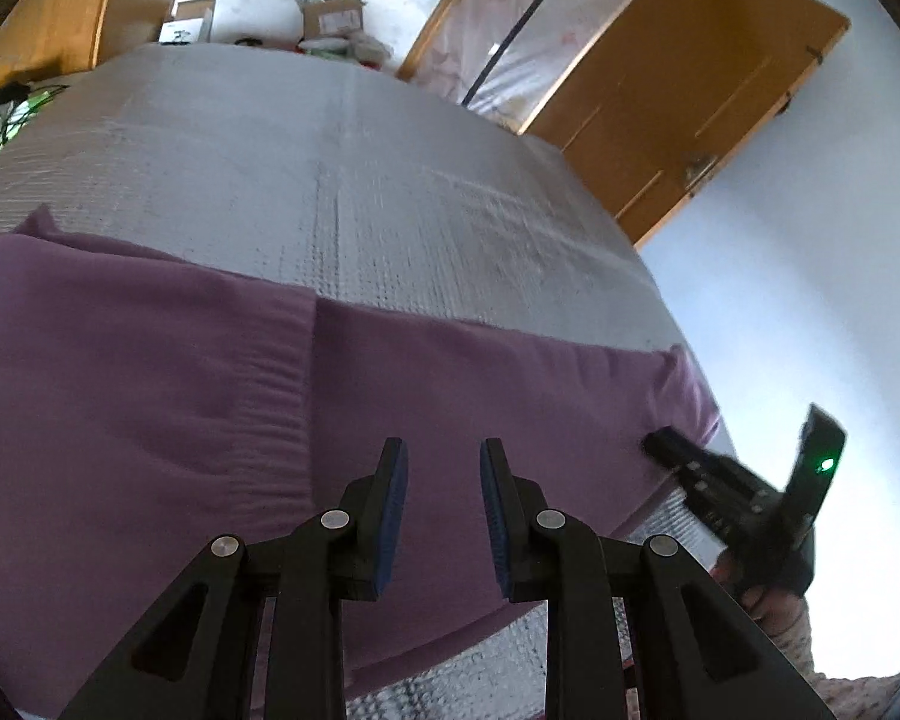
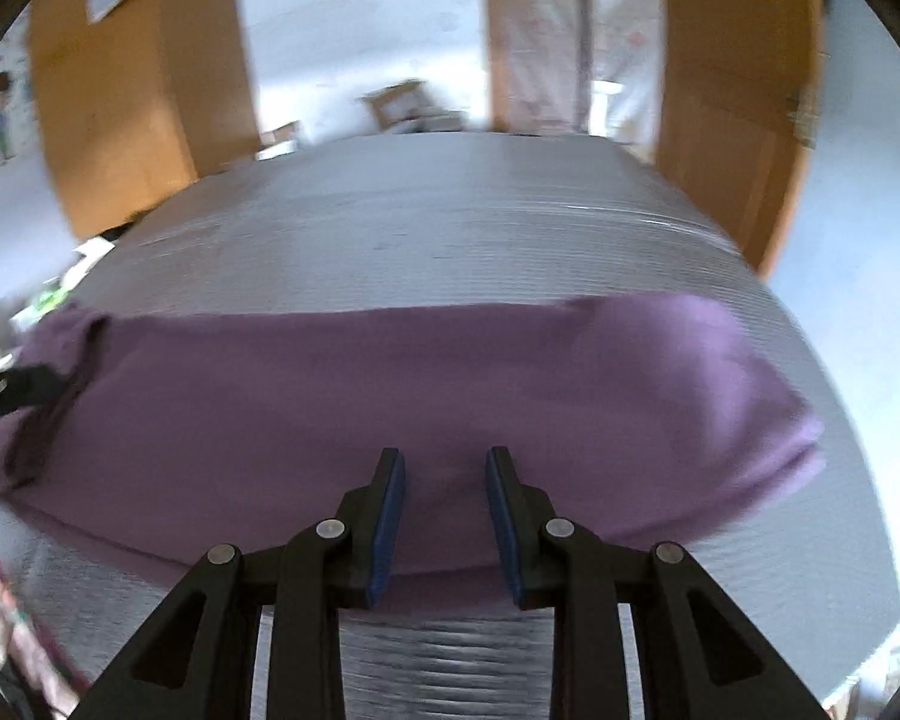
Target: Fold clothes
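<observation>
Purple garment [image 1: 180,372] lay as a long folded band across the grey table [image 1: 330,180]. Left tool [image 1: 443,516] and right tool [image 2: 445,522] hovered above it, jaws apart, gripping nothing. Either another fold remained, or folding was finished.

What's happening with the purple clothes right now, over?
Left gripper open, empty. Right gripper open, empty. Purple garment flat on grey bed cover. Nothing in the way.
</observation>
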### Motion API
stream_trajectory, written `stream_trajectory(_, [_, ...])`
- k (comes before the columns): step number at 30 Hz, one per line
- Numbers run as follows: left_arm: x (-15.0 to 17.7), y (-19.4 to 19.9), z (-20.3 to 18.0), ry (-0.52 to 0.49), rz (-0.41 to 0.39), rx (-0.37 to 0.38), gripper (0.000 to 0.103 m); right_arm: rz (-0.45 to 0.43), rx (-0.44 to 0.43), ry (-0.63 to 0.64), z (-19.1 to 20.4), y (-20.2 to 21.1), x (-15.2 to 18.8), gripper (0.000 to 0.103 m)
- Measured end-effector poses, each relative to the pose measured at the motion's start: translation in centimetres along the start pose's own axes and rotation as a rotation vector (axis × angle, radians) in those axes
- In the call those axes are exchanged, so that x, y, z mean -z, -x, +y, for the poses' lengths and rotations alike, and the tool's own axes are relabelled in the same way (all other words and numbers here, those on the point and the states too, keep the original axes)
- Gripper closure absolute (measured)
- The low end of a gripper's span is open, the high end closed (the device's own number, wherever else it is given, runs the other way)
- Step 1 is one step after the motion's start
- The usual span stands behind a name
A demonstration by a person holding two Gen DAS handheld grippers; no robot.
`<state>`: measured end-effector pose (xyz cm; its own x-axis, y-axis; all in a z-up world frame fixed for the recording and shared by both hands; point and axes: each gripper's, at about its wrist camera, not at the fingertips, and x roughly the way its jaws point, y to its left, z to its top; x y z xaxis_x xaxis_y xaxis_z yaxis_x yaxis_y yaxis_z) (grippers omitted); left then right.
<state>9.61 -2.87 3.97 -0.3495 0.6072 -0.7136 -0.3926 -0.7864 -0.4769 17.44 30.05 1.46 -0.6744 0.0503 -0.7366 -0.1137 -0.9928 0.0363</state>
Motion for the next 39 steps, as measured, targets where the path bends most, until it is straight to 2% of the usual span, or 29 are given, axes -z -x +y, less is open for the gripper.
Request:
stream_trajectory(8, [-0.5,-2.2,-0.8,0.008,0.029,0.003,0.077,-0.03,0.127,-0.139,-8.4,1.9,1.4,0.074])
stream_trajectory(13, [-0.7,-3.4,-1.3,-0.006,0.055,0.006,0.077,-0.135,0.131,-0.151,-11.7,2.7,-0.9,0.074])
stream_trajectory(16, [-0.8,-4.1,-1.4,0.001,0.067,-0.001,0.077,-0.15,0.069,-0.195,-13.8,1.7,-3.3,0.072])
stream_trajectory(20, [-1.0,-4.5,-1.8,-0.01,0.069,-0.006,0.077,-0.094,-0.058,-0.237,-15.4,-0.4,-5.9,0.066])
stream_trajectory(25, [-1.3,-5.3,-2.1,-0.011,0.077,-0.02,0.077,0.025,-0.106,-0.28,-16.9,-4.6,-7.7,0.065])
stream_trajectory(28, [-1.5,-5.6,-2.2,-0.007,0.08,-0.021,0.077,0.054,-0.147,-0.309,-17.6,-5.8,-7.9,0.065])
stream_trajectory(30, [-1.6,-5.8,-2.2,-0.001,0.082,-0.02,0.077,0.054,-0.163,-0.315,-17.6,-6.1,-7.9,0.074])
stream_trajectory(31, [-1.6,-5.8,-2.2,0.001,0.082,-0.02,0.077,0.046,-0.158,-0.313,-17.7,-5.9,-7.9,0.085])
stream_trajectory(34, [-1.7,-5.8,-2.1,0.008,0.083,-0.016,0.077,0.022,-0.142,-0.308,-17.8,-5.1,-7.9,0.098])
stream_trajectory(39, [-1.7,-5.9,-2.1,0.025,0.081,-0.005,0.077,-0.018,-0.116,-0.298,-18.1,-3.9,-7.8,0.101])
